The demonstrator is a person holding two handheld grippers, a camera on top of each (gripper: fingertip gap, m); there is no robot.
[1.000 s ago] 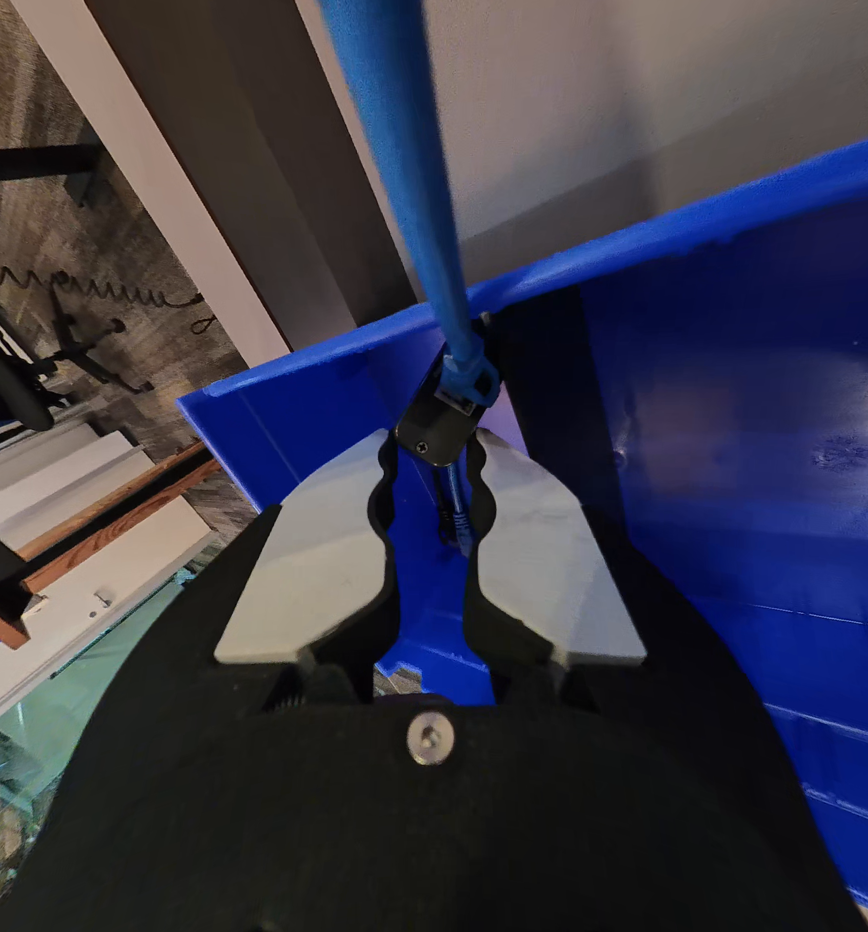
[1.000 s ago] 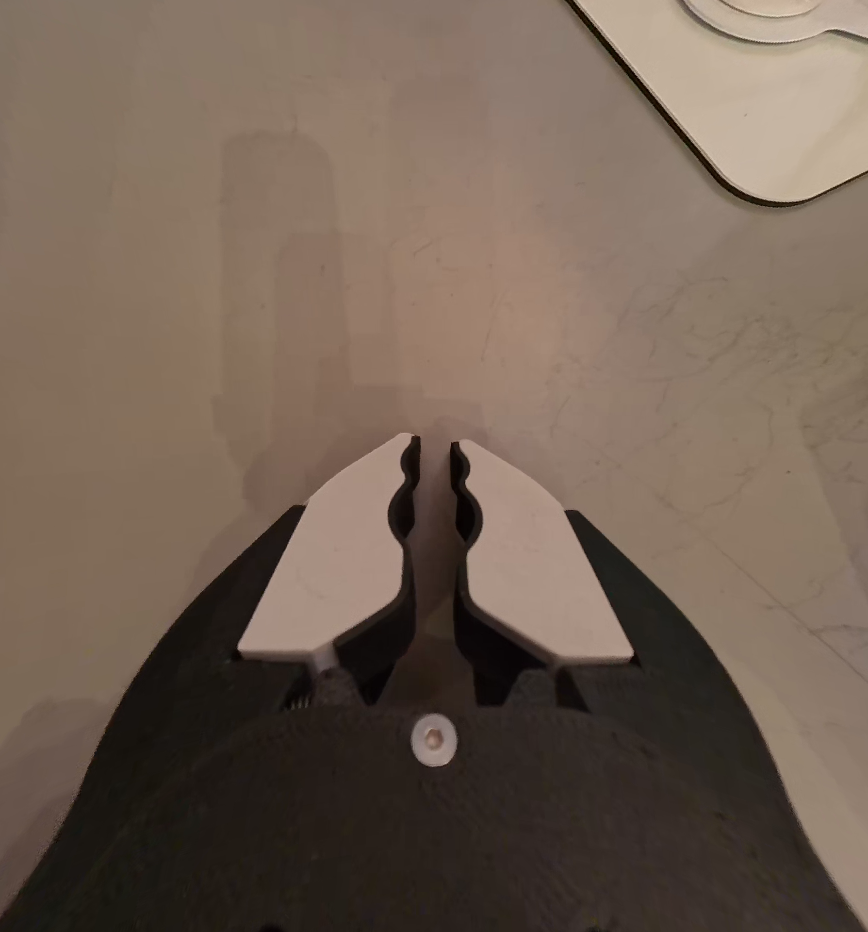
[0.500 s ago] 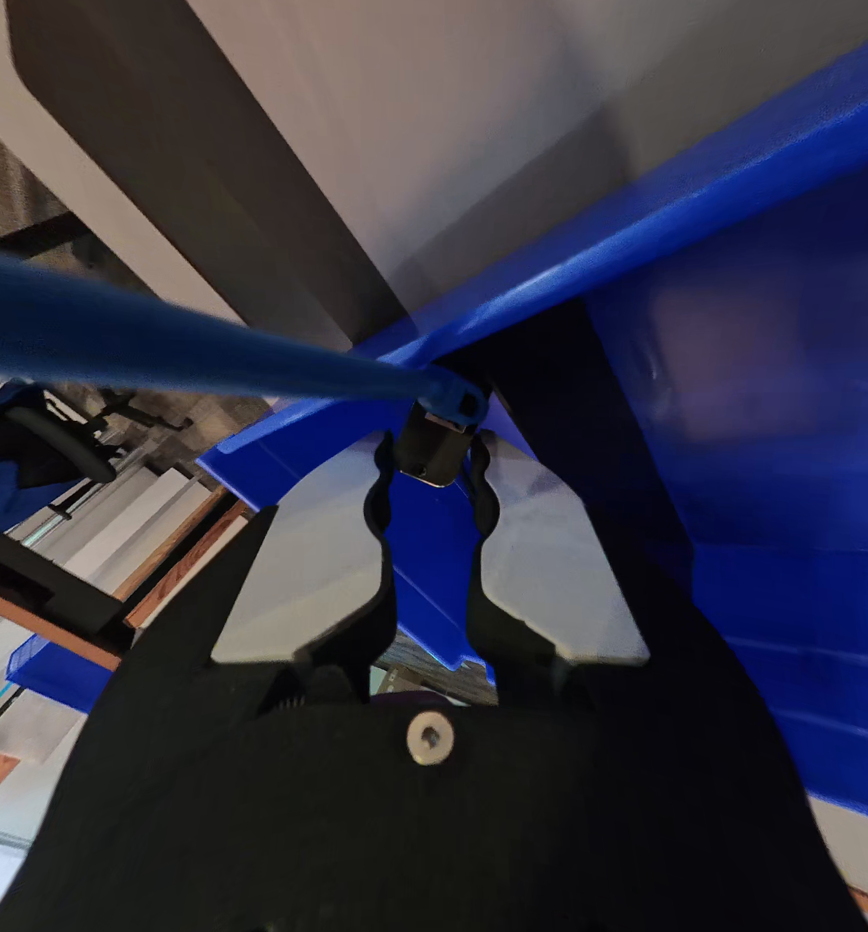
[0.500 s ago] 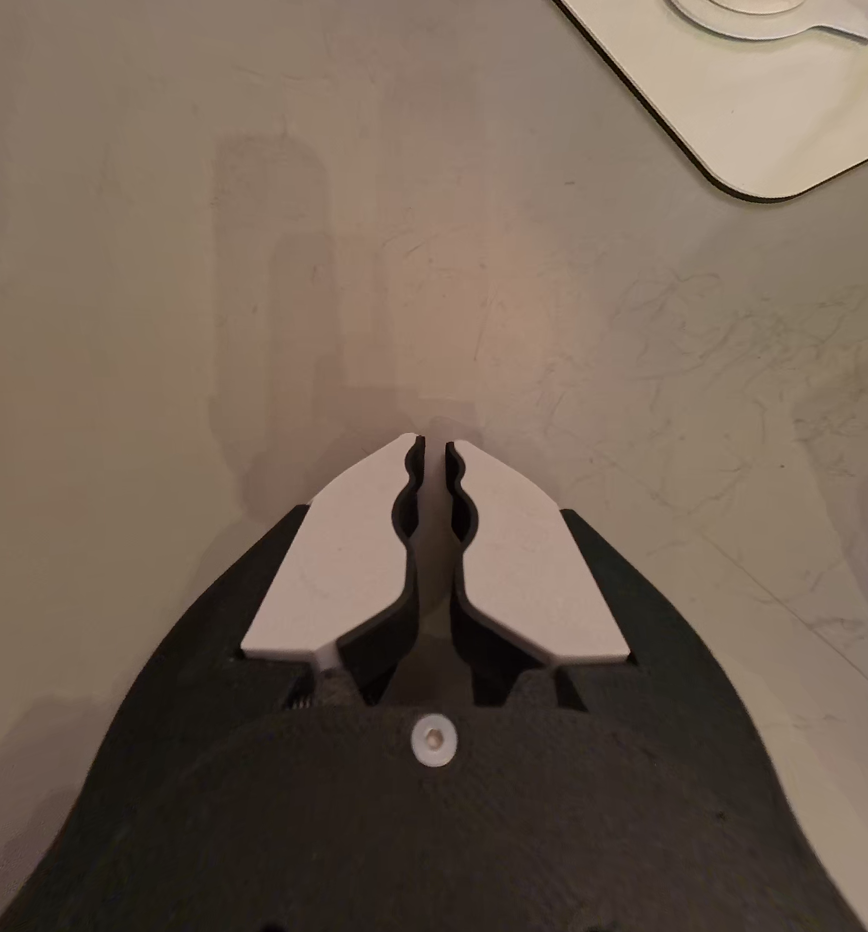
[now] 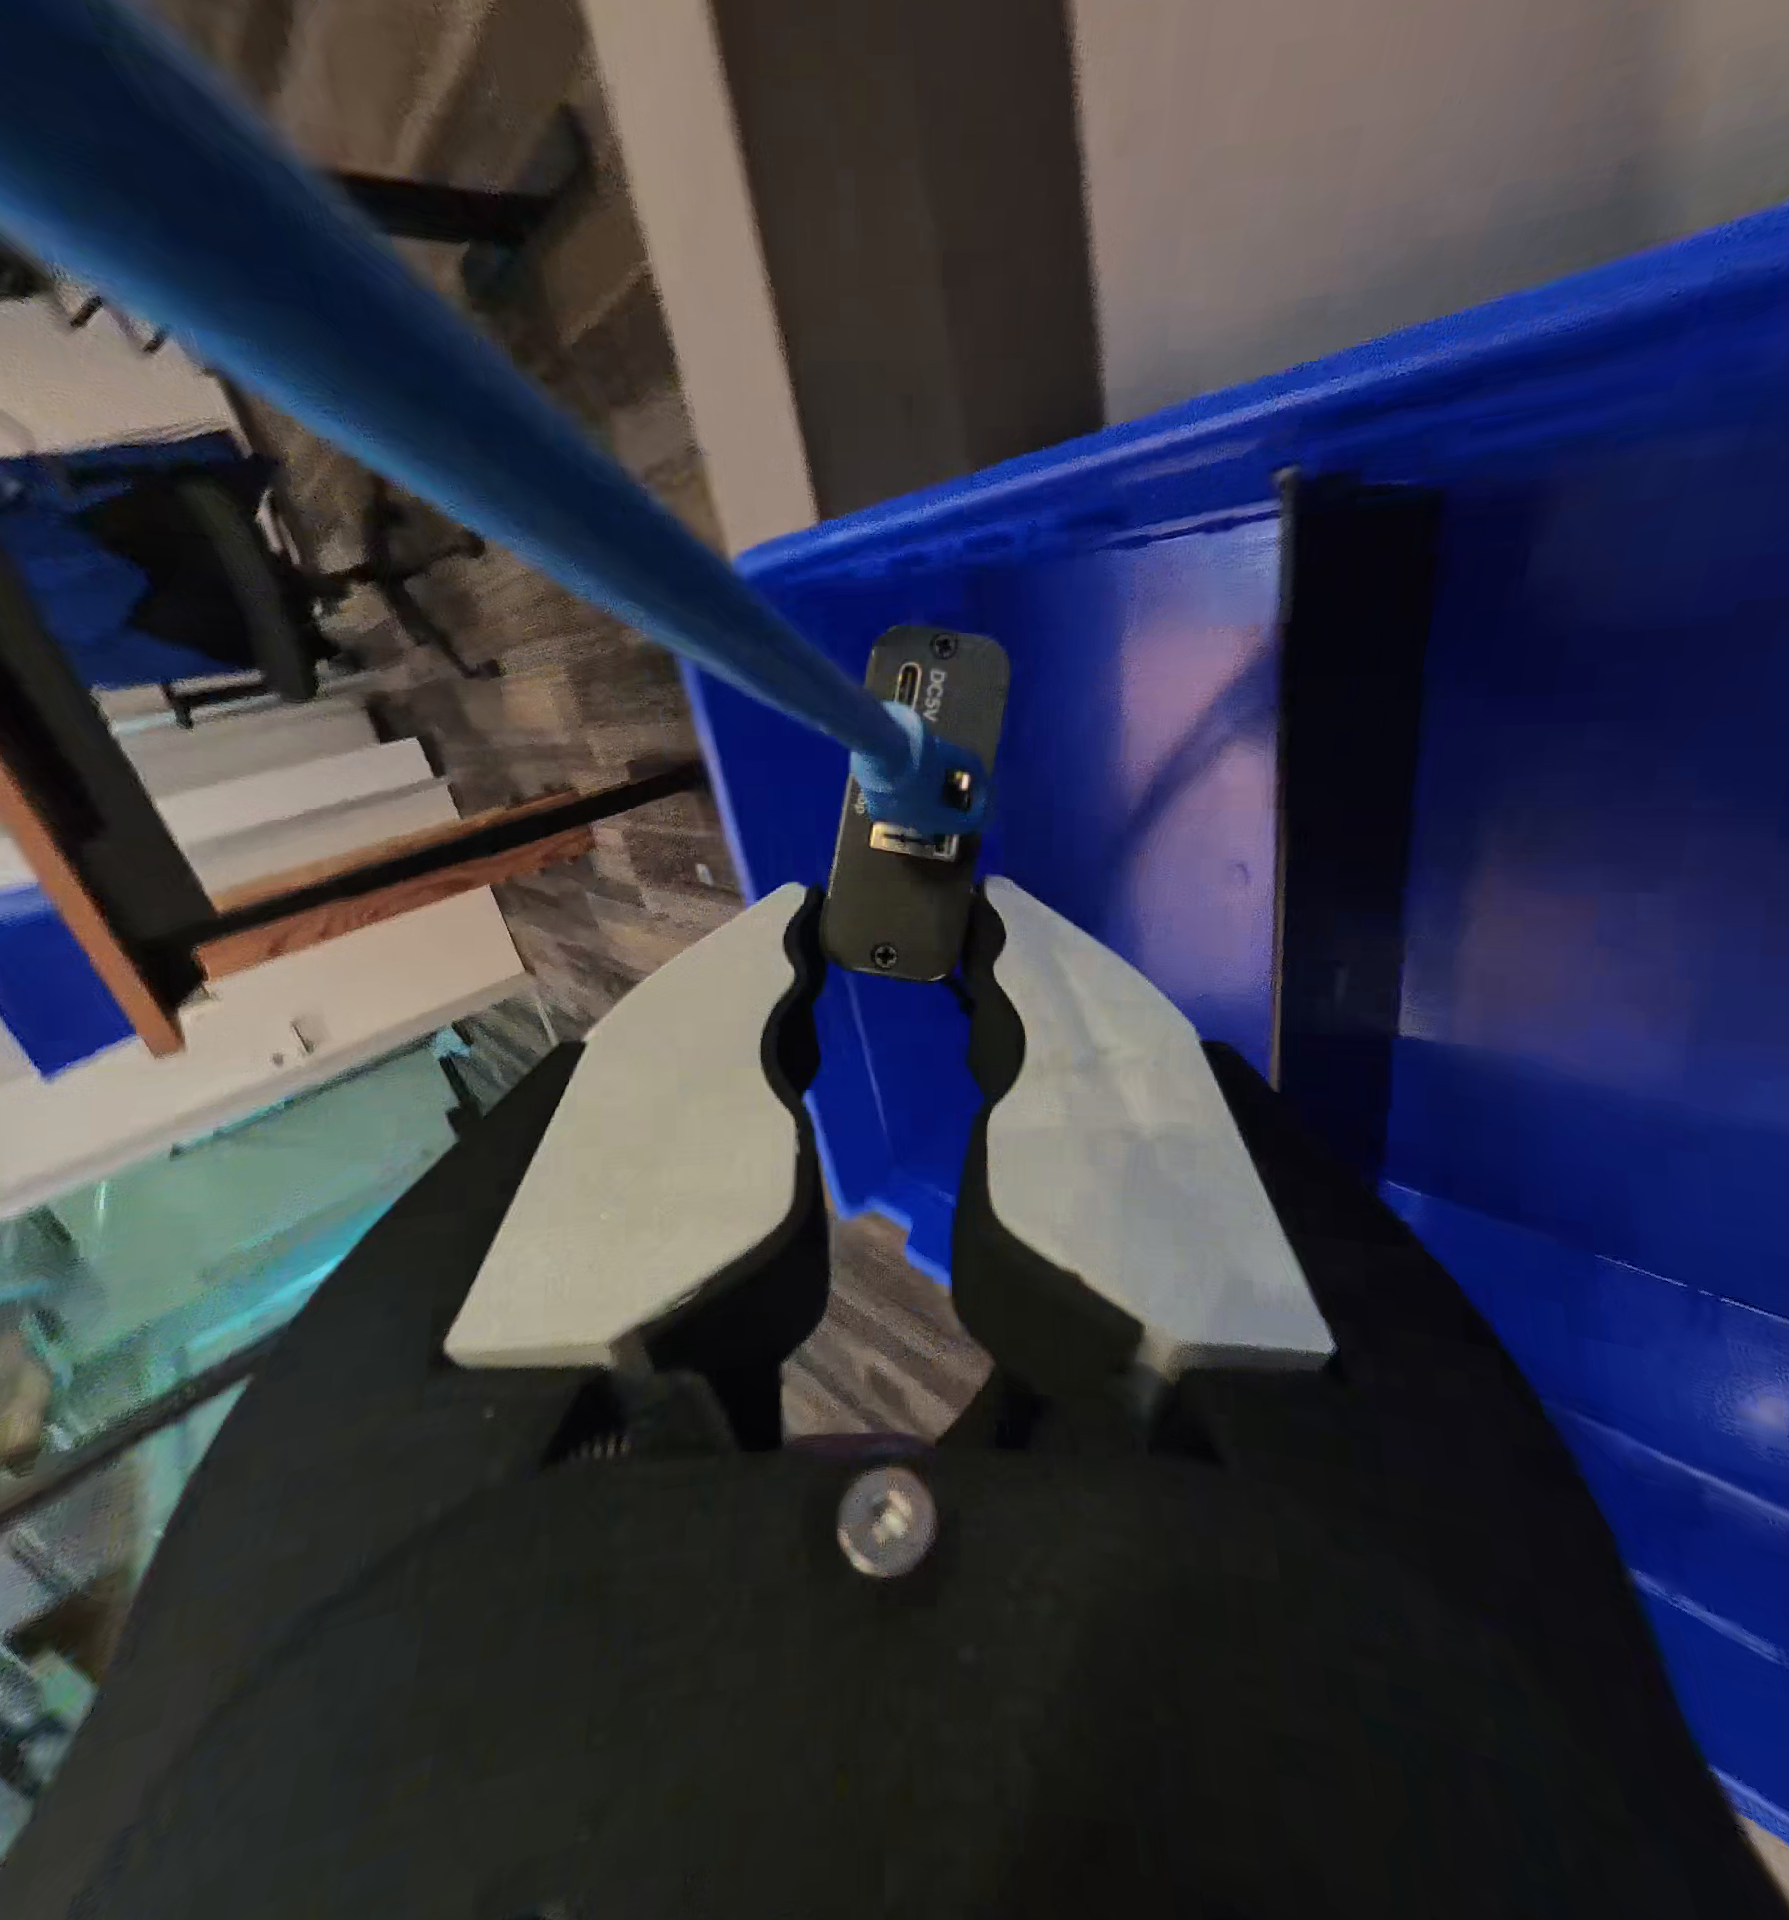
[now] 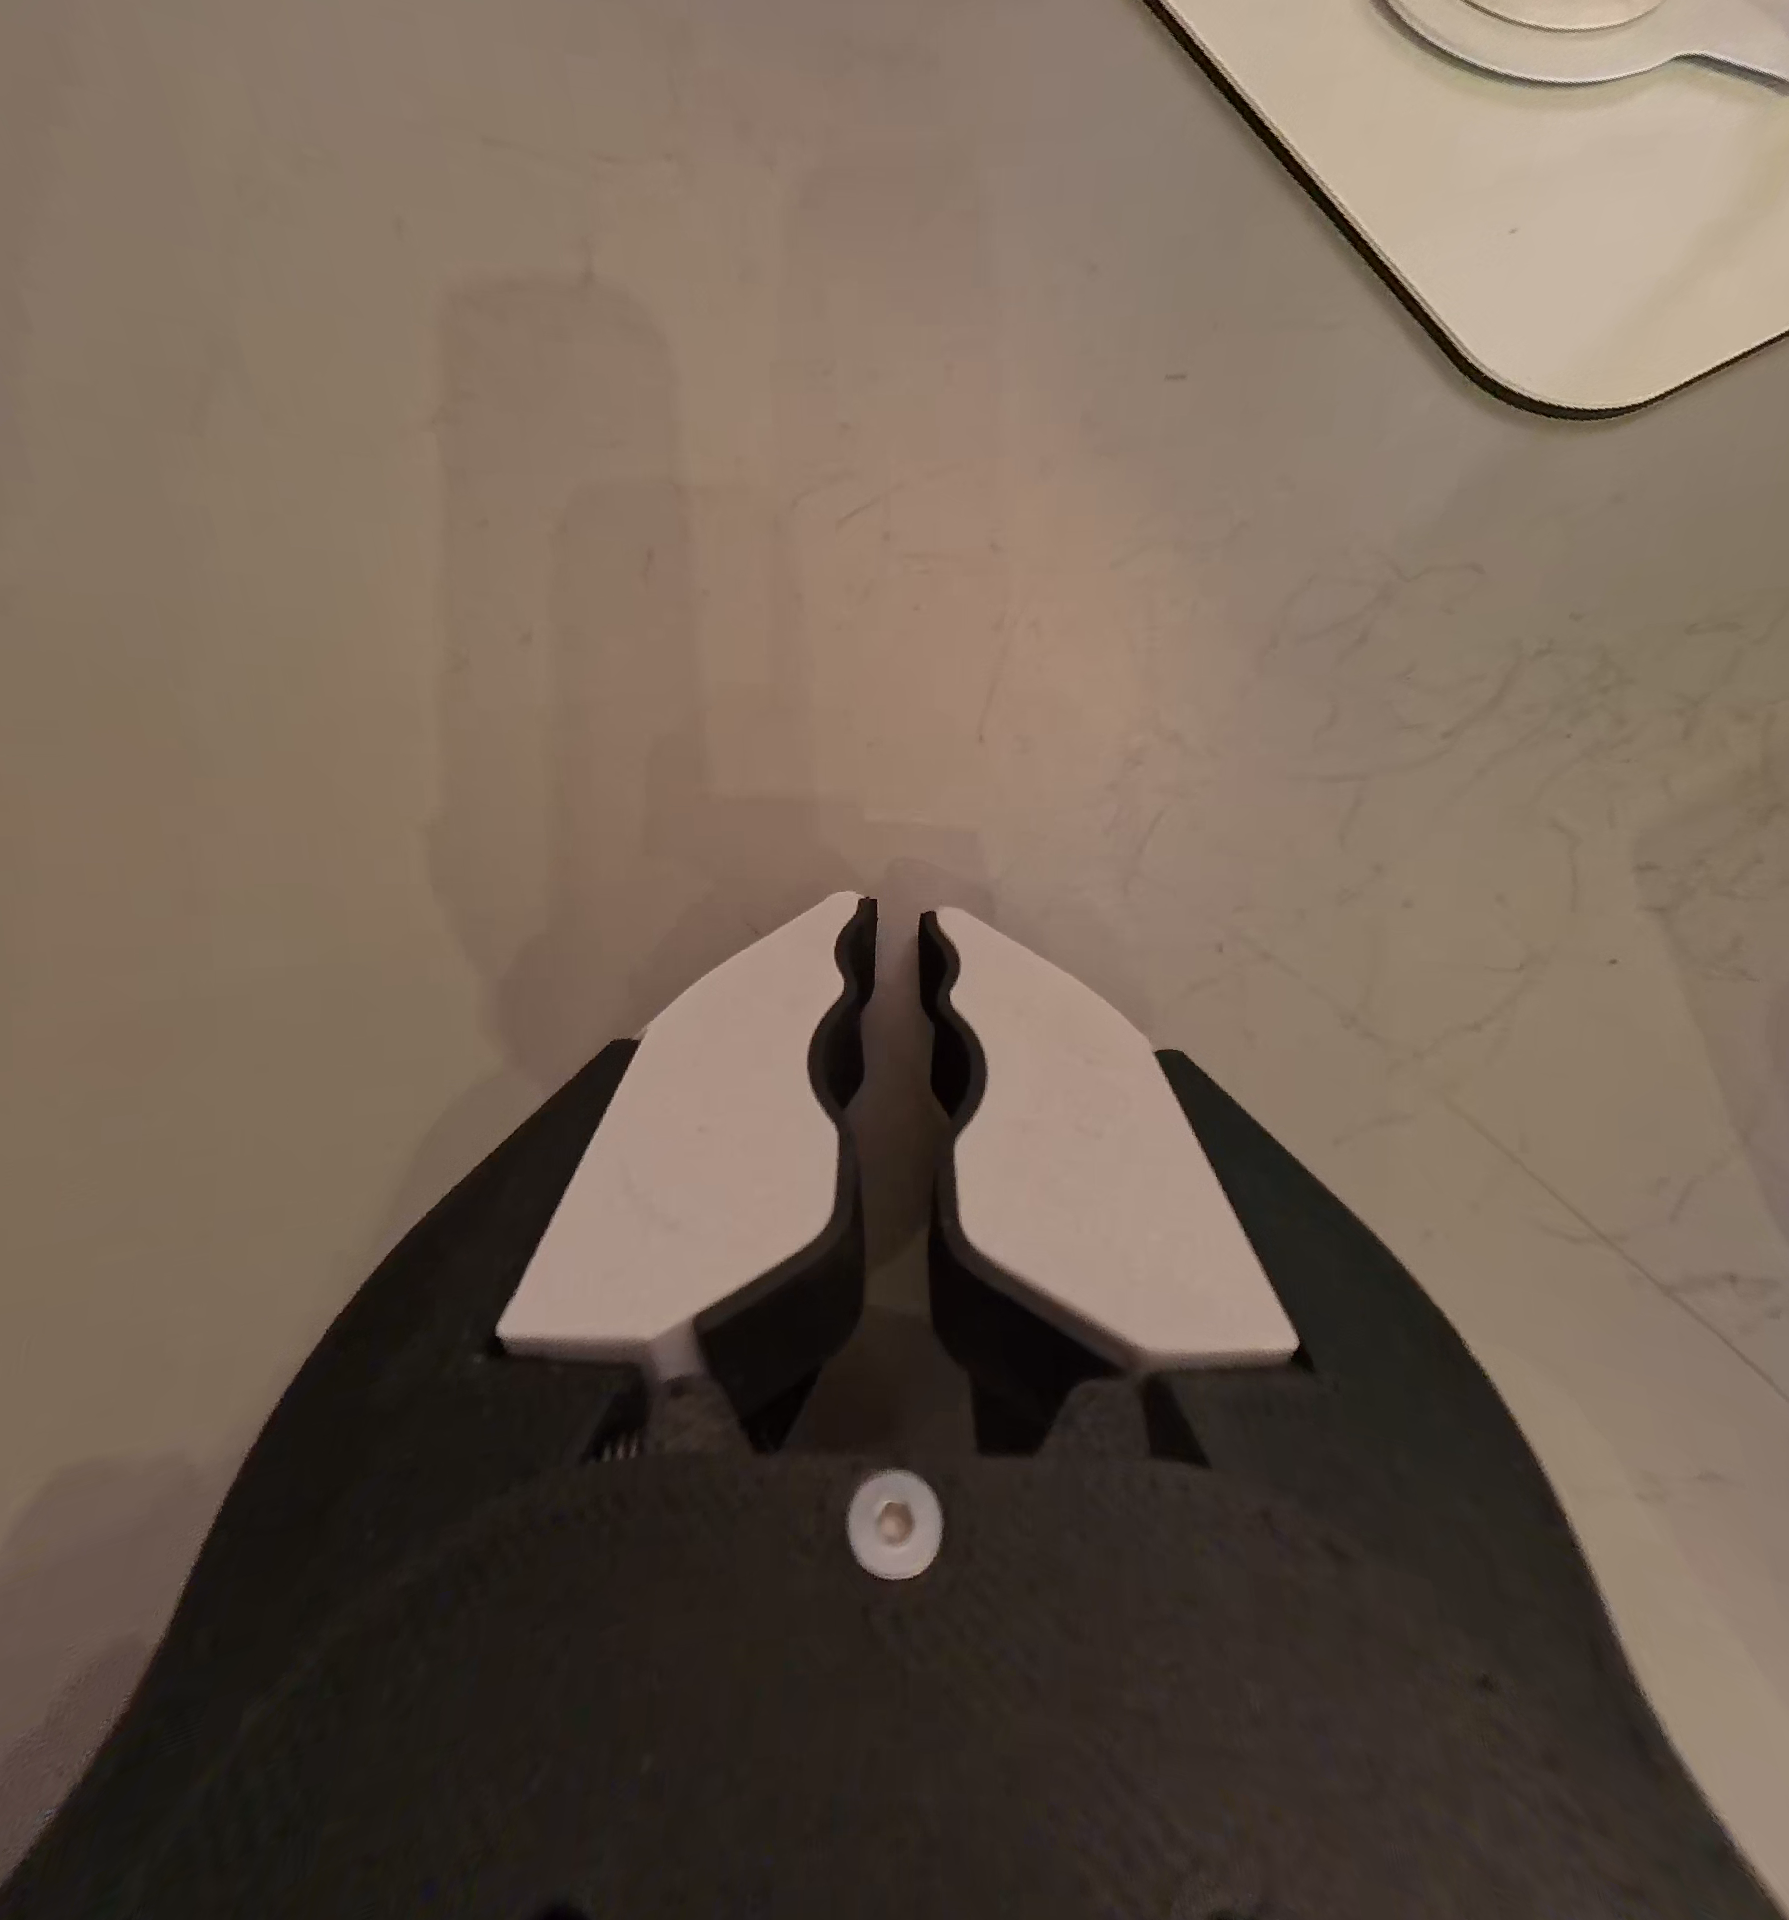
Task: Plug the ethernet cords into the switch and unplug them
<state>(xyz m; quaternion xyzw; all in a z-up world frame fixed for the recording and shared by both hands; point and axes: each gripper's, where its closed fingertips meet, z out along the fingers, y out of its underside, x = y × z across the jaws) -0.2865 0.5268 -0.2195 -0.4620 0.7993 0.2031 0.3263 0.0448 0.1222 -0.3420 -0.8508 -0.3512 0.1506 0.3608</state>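
The left tongs [image 5: 895, 925] are clenched on the near end of a small black switch [image 5: 916, 821], a slim rounded-corner box whose end face looks straight back toward the camera. Both dark wavy pads [image 5: 802, 935] press against its narrow sides, so only the lowest part of the face, around the bottom screw, sits between the tips. The long axis of that face runs near to far in the view, almost upright in the picture with a slight lean to the right, and most of the box stands clear beyond the fingertips. A blue ethernet cord [image 5: 370, 364] is plugged into a port at the middle of the face; its blue boot [image 5: 921, 784] sits on the socket, and the cord leaves it toward the upper left, running as a straight diagonal that swells and blurs as it nears the lens. Behind and to the right of the switch stands a blue bin [image 5: 1596, 727], its rim slanting upward to the right, with a dark vertical strip [image 5: 1352, 779] across its wall. The right tongs [image 6: 898, 920] hang over a pale worktop [image 6: 350, 520] with only a narrow slit between the tips and nothing in it, the worktop showing through. A white mat [image 6: 1596, 208] with a dark edge lies at the far right corner.
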